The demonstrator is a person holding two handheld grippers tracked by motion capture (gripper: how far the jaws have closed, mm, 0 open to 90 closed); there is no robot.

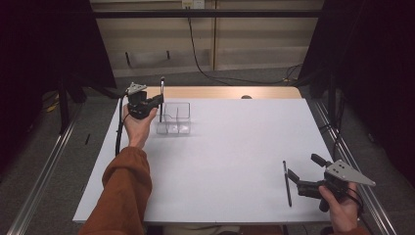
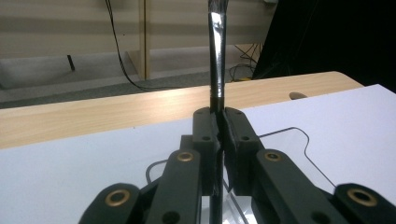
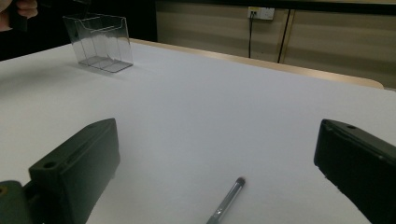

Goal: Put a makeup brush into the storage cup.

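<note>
High view: my left hand-held gripper (image 1: 155, 101) sits at the far left of the bench (image 1: 230, 161), clamped on a thin dark brush (image 1: 161, 98). The brush stands upright, long axis vertical, its lower end at the left edge of the clear organizer (image 1: 174, 118); I cannot tell whether the end is inside a compartment. My right hand-held gripper (image 1: 302, 172) rests near the front right corner, jaws spread apart, holding nothing. A second brush (image 1: 287, 182) lies flat on the bench just left of those jaws, long axis running near to far.

Left gripper view: the jaws are clenched on the brush handle (image 2: 217, 60), which rises straight up between them, silvery ferrule toward the top. The organizer's clear rim (image 2: 299, 133) shows beyond and below the jaws.

Right gripper view: jaws wide and released, bare bench between them. The second brush (image 3: 227, 199) lies low in the gap, touching neither jaw, its brownish tip pointing away from me, slightly right. The organizer (image 3: 99, 43) stands well apart, far left, with the left hand (image 3: 18, 10) above it.
</note>
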